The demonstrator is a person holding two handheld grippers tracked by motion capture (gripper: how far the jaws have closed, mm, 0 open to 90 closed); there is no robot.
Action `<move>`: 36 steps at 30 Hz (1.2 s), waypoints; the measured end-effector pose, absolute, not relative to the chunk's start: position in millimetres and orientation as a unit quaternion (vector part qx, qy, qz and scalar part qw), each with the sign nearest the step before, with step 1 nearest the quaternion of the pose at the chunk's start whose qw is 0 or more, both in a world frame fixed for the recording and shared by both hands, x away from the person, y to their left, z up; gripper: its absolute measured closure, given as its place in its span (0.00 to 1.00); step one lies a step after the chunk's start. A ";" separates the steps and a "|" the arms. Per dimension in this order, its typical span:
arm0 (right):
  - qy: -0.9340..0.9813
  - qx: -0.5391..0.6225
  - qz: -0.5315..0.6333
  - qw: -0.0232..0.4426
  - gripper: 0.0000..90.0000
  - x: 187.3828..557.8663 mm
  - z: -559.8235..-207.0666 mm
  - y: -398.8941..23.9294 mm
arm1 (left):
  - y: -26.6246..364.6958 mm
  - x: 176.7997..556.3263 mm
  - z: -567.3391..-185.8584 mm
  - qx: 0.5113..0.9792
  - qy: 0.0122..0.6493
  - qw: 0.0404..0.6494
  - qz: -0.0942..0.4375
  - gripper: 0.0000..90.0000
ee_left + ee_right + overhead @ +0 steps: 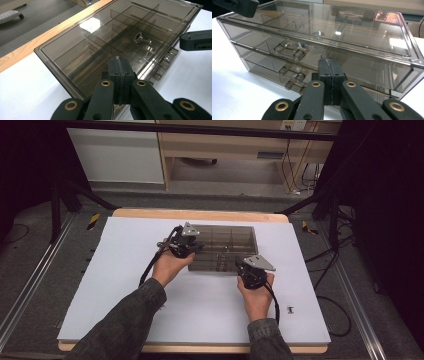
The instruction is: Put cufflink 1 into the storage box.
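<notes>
I see a smoky see-through drawer box (222, 247) sitting on the white counter (125, 285), near the middle and a bit toward the far side. It has drawers stacked on top of each other, and little handles (290, 51) stick out of its front. My left hand-held gripper (194, 247) is at the left end of the box, up by the top. In the left gripper view, its two black jaws are pressed flat together with nothing between them, and their tip sits right over the near top edge of the box (105, 45). I cannot tell if the tip really touches the lid. Through the clear top I can see the walls that split the box into small rooms, and a small shiny ring thing (138, 36) lies in one of them. My right hand-held gripper (245, 268) is at the front of the box, near its right corner. In the right gripper view, its jaws are clenched tight too, holding nothing, and they point at the front of the box (324, 37), low down and just to the right of the handles. The tip is very close to the box front, but I cannot say it touches. A small dark bit (290, 310) lies alone on the counter, well away to the right.
</notes>
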State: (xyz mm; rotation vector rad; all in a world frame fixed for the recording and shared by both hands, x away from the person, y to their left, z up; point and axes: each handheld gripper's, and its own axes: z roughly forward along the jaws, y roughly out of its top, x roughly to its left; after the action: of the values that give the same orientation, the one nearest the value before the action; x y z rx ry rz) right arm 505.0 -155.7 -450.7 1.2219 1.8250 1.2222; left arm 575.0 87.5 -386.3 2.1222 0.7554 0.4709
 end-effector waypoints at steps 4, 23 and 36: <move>0.690 0.465 0.463 0.306 1.00 505.9 -451.1 -156.2 | 87.5 575.0 -386.3 0.842 0.299 0.408 0.187 1.00; 0.722 0.427 0.427 0.339 1.00 481.4 -452.3 -158.7 | 138.0 545.7 -374.6 0.826 0.290 0.431 0.217 0.99; 0.767 0.360 0.379 0.373 0.67 471.3 -455.8 -145.7 | 219.8 498.1 -425.3 0.792 0.346 0.421 0.274 0.45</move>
State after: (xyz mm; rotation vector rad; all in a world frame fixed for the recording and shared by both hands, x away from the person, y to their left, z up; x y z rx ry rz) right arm 471.3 -145.7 -455.8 0.9222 1.9639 0.9708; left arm 498.1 219.8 -425.3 1.9848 0.8667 0.6862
